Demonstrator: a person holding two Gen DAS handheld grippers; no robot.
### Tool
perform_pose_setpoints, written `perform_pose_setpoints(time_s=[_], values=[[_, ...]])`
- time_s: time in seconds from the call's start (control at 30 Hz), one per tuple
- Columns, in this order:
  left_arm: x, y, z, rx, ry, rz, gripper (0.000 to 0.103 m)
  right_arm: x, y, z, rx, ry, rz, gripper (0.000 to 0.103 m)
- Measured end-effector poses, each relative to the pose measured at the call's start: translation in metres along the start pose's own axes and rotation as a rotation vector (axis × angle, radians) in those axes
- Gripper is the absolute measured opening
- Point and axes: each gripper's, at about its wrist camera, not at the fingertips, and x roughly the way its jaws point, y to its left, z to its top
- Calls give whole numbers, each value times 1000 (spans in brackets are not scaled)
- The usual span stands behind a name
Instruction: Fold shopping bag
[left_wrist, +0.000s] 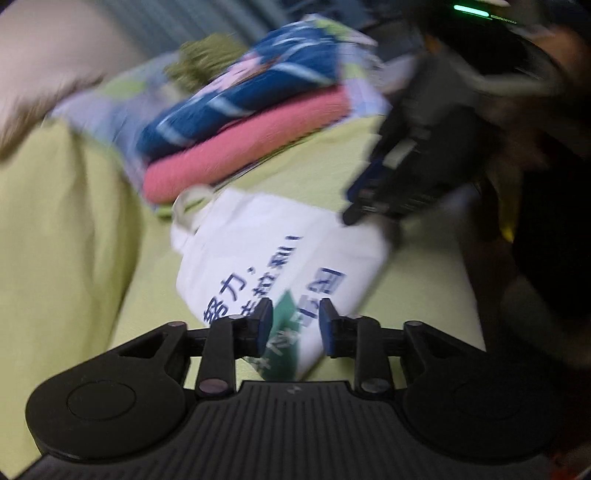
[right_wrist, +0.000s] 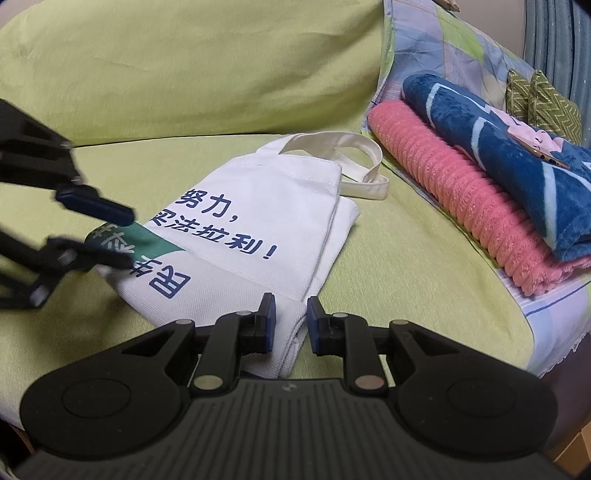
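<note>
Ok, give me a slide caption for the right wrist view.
Right claw open over the near edge of a folded white shopping bag on a green couch, left claw at its green corner.

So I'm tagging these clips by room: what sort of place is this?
Probably a home living room or bedroom: the white tote bag lies on a green cushioned seat, likely a sofa, with a folded pink towel and blue blanket stacked beside it.

A sofa seat (right_wrist: 388, 266) with light green cover carries everything. A white folded shopping bag (right_wrist: 280, 206) with blue writing lies flat on it, handles toward the back cushion. Just beside the bag lies a patterned cloth (right_wrist: 546, 314), and on this cloth rest a pink towel (right_wrist: 461, 206) and a blue blanket (right_wrist: 498, 147).
</note>
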Motion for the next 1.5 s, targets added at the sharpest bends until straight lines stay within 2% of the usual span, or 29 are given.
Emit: perform_pose_setpoints(time_s=[0.07, 0.13, 0.23, 0.37, 0.43, 0.53, 0.7, 0.77, 0.87, 1.5], values=[[-7, -14, -1, 98, -15, 13, 38, 0, 0, 0, 3, 1, 1, 19], [-7, -23, -3, 154, -3, 30, 38, 0, 0, 0, 2, 1, 1, 19], [0, -33, -9, 273, 43, 80, 38, 1, -1, 0, 5, 0, 3, 19], [15, -46, -17, 410, 93, 104, 39, 1, -2, 0, 7, 0, 4, 19], [22, -51, -21, 466, 101, 118, 46, -1, 2, 1, 16, -1, -5, 19], [34, -57, -26, 537, 100, 145, 47, 0, 2, 0, 15, -1, -2, 19], [47, -58, -26, 567, 94, 143, 44, 1, 1, 0, 17, 0, 4, 19], [48, -56, -25, 559, 92, 132, 38, 1, 0, -1, 20, 0, 6, 20], [50, -53, -24, 547, 90, 115, 35, 1, -1, 0, 21, 0, 7, 20], [48, -41, -19, 465, 96, 68, 33, 1, -4, 2, -5, -14, 14, 22]])
